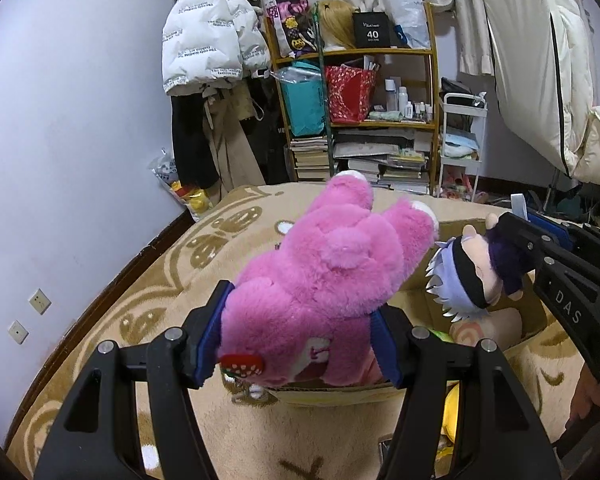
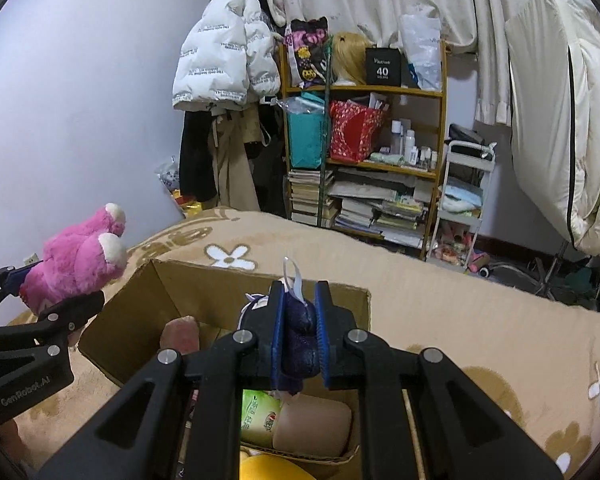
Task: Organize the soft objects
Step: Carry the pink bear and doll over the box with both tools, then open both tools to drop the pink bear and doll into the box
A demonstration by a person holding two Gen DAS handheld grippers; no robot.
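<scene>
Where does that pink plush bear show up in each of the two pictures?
Left wrist view: the pink plush bear fills the centre, clamped in the left gripper.
Right wrist view: the bear sits at the far left edge.
Shared landmark: the cardboard box on the beige blanket.

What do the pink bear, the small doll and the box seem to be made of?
pink bear: long fluffy synthetic plush, matte, likely stuffed.
small doll: smoother short-pile fabric; its spiky hair looks like felt.
box: brown corrugated cardboard, judging by its raw flap edges.
</scene>
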